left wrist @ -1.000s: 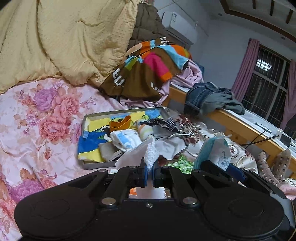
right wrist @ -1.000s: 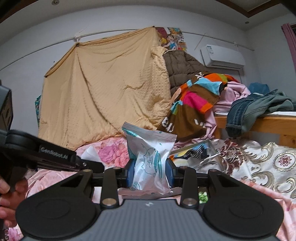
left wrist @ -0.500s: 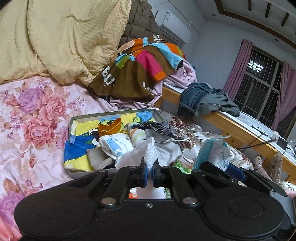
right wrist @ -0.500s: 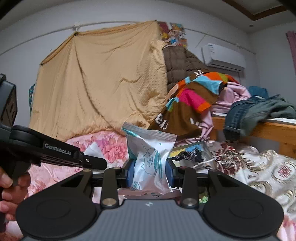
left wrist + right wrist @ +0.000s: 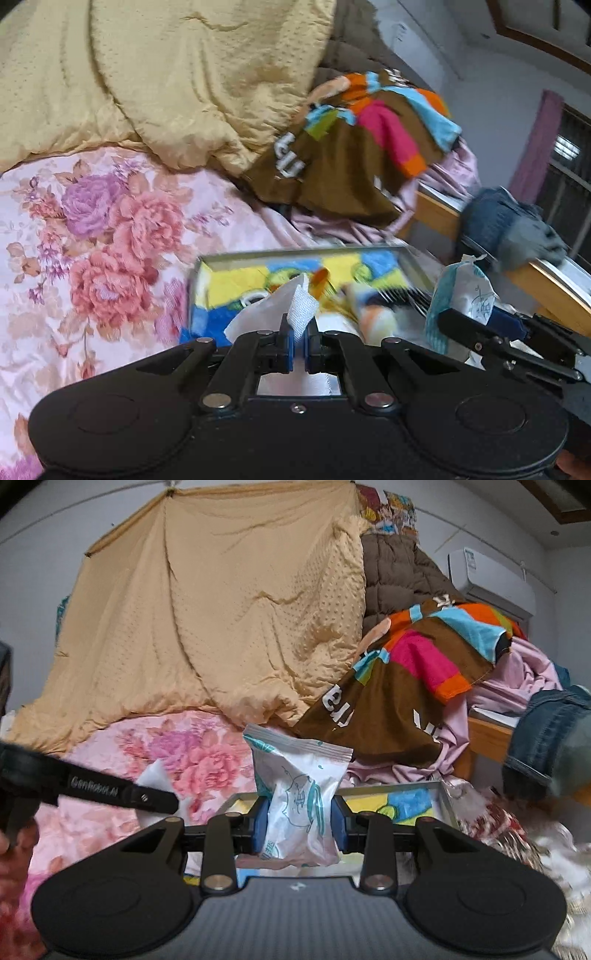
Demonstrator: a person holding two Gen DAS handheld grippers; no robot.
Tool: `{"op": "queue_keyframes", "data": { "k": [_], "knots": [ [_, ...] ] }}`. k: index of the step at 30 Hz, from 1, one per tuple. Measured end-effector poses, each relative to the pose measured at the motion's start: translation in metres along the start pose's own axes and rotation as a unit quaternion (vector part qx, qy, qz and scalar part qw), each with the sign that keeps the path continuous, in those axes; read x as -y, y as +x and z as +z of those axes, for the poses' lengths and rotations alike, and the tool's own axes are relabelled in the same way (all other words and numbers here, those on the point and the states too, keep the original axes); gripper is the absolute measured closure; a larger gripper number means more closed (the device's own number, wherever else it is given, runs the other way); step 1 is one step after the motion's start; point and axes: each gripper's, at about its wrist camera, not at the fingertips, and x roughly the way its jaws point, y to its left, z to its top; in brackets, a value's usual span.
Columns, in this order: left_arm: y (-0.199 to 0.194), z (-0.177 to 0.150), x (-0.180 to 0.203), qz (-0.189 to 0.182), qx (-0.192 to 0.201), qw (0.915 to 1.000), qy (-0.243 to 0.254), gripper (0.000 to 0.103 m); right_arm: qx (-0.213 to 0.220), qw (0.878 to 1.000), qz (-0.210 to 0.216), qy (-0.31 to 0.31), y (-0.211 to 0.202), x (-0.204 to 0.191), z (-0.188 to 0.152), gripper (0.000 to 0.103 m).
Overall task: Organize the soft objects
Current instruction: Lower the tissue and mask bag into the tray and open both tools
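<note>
My left gripper [image 5: 299, 341] is shut on a white tissue [image 5: 301, 310] and holds it above the near end of a metal tray [image 5: 295, 254] with a bright cartoon lining. My right gripper [image 5: 298, 821] is shut on a white and teal packet [image 5: 295, 794], held upright above the same tray [image 5: 391, 787]. In the left wrist view the right gripper [image 5: 476, 328] with its packet [image 5: 461, 295] is at the right. In the right wrist view the left gripper [image 5: 147, 797] reaches in from the left. Small soft items in the tray are blurred.
The tray lies on a pink floral bedspread [image 5: 92, 240]. A tan quilt [image 5: 221, 609] hangs behind. A brown multicoloured garment [image 5: 424, 672] and pink cloth are heaped at the back right. Jeans [image 5: 546, 731] hang over a wooden bed rail [image 5: 535, 273].
Both grippers have swung with their loads held; the views have turned left and now show more of the quilt and bedspread. The tray now sits further right in the left wrist view.
</note>
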Motion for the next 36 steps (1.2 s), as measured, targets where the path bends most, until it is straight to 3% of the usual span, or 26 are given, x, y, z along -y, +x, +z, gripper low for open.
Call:
{"op": "queue_keyframes", "data": {
  "k": [3, 6, 8, 15, 19, 23, 25, 28, 36],
  "knots": [
    [0.026, 0.008, -0.003, 0.026, -0.002, 0.9995, -0.017, 0.098, -0.036, 0.999, 0.011, 0.029, 0.036, 0.001, 0.008, 0.063],
    [0.046, 0.011, -0.004, 0.042, -0.016, 0.998, -0.044, 0.098, -0.074, 0.997, 0.014, 0.011, 0.06, -0.005, 0.002, 0.063],
    [0.053, 0.009, -0.001, 0.052, -0.023, 0.9977, -0.036, 0.098, -0.089, 0.996, 0.013, -0.004, 0.067, -0.009, -0.006, 0.062],
    [0.072, -0.001, 0.005, 0.057, -0.04, 0.9971, -0.031, 0.098, -0.104, 0.994, 0.008, -0.018, 0.07, -0.012, -0.024, 0.056],
    [0.083, -0.005, 0.005, 0.06, -0.048, 0.9963, -0.038, 0.096, -0.11, 0.994, 0.005, -0.014, 0.073, -0.005, -0.028, 0.046],
    [0.089, -0.008, -0.002, 0.057, -0.064, 0.9946, -0.059, 0.086, -0.109, 0.994, 0.013, 0.022, 0.069, 0.008, -0.031, 0.034],
    [0.088, -0.008, -0.009, 0.055, -0.06, 0.9935, -0.08, 0.073, -0.111, 0.994, 0.009, 0.023, 0.067, 0.011, -0.032, 0.028],
    [0.087, -0.009, -0.02, 0.058, -0.063, 0.9901, -0.112, 0.064, -0.116, 0.993, 0.011, 0.03, 0.068, 0.012, -0.032, 0.024],
    [0.07, -0.017, -0.032, 0.065, -0.063, 0.9892, -0.116, 0.046, -0.132, 0.991, 0.015, 0.009, 0.074, -0.009, -0.019, 0.012]
  ]
}}
